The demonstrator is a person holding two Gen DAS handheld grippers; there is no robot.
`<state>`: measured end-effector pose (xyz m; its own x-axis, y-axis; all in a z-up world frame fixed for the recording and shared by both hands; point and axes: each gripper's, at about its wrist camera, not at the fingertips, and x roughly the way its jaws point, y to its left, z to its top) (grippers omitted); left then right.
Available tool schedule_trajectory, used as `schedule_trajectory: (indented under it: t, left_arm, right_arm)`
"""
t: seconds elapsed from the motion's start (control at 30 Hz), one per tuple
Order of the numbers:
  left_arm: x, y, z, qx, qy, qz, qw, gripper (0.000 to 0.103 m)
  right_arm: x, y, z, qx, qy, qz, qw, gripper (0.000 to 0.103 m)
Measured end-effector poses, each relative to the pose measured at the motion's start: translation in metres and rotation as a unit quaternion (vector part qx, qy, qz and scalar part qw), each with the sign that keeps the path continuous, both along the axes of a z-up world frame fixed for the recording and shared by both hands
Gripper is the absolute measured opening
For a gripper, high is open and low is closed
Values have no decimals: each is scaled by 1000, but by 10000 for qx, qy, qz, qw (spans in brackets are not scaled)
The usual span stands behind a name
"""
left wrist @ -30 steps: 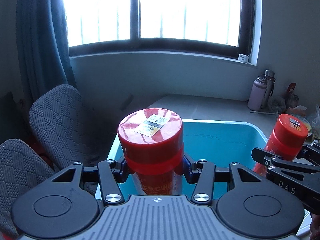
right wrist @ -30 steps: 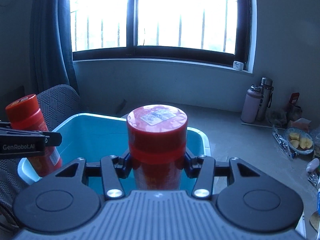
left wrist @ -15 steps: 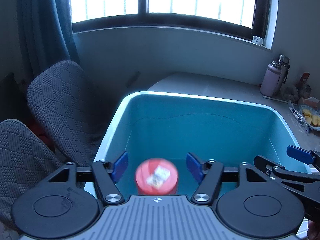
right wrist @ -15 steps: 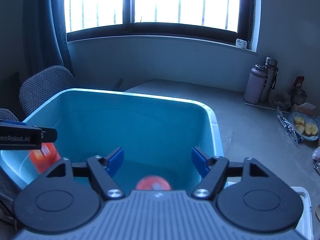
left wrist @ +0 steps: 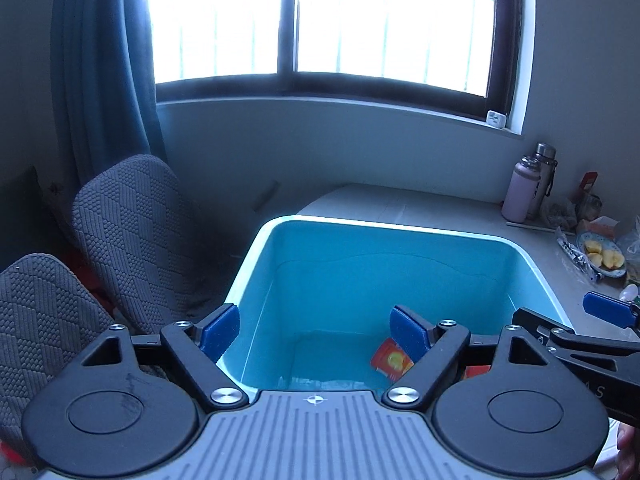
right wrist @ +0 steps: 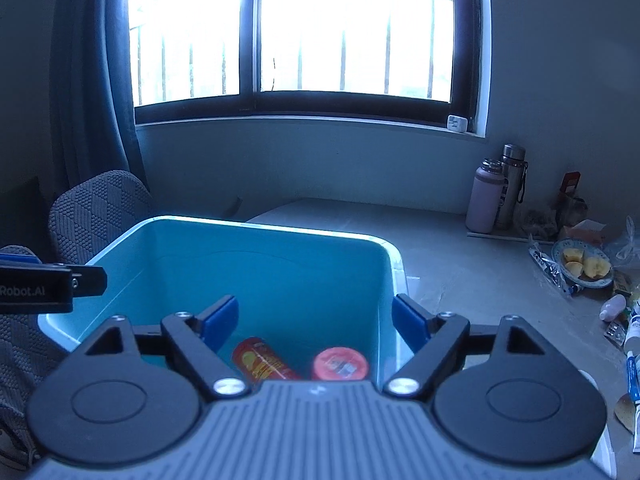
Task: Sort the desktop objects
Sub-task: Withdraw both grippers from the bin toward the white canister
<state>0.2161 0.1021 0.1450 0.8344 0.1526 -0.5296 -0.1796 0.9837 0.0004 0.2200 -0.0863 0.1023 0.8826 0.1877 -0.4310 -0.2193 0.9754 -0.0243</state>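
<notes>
Two red canisters lie at the bottom of the blue bin (right wrist: 280, 236). In the right wrist view one canister (right wrist: 262, 360) lies on its side and the other (right wrist: 339, 363) shows its red lid. In the left wrist view one canister (left wrist: 390, 358) shows partly behind the right finger, inside the bin (left wrist: 384, 232). My left gripper (left wrist: 316, 330) is open and empty above the bin's near left rim. My right gripper (right wrist: 316, 320) is open and empty above the bin's near right part. Each gripper's tip shows at the edge of the other's view.
Two bottles (right wrist: 498, 194) stand at the back of the grey desk (right wrist: 460, 248). A plate of fruit pieces (right wrist: 584, 266) and small tubes and packets (right wrist: 628, 332) lie at the right. Two grey chair backs (left wrist: 128, 236) stand left of the bin.
Both grippers opened and let go of their red canisters, which fell into the blue bin. Both grippers have since lifted a little and stand wider open.
</notes>
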Motion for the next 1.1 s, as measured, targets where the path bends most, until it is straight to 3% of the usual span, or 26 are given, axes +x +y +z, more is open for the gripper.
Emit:
schedule_trajectory:
  t: [0.53, 0.7, 1.1]
  left_arm:
    - [-140, -3, -38, -32, 104, 146, 9998, 85]
    - [-176, -11, -64, 98, 280, 5, 9996, 85]
    - [-218, -30, -104, -25, 552, -307, 9980, 85]
  right_arm:
    - [-109, -15, -34, 25, 24, -43, 10000, 85]
    - [-141, -22, -51, -20, 79, -110, 9999, 95]
    - [-185, -49, -79, 161, 234, -358, 9990, 103]
